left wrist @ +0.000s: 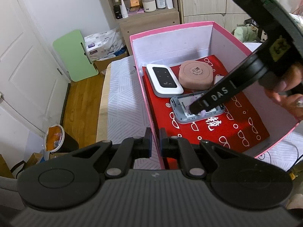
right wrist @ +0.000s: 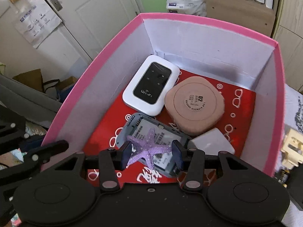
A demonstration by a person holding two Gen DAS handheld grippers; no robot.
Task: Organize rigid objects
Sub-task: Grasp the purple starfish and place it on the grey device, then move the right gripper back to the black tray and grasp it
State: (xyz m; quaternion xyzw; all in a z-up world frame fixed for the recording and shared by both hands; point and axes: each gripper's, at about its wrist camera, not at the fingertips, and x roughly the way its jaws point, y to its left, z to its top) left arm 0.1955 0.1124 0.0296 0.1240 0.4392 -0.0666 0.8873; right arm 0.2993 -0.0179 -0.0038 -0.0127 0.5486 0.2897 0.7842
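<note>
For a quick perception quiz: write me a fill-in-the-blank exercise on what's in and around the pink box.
1. The right gripper holds a purple ____ between its pads.
2. The left gripper is clamped on the pink box's ____.
3. The white device in the box is labelled ____.
4. The box floor is covered by a ____ sheet printed with white glasses.

Missing words: starfish; wall; Wi-Fi; red

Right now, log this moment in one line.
left gripper: shut on box wall | right gripper: holding starfish inside box
</note>
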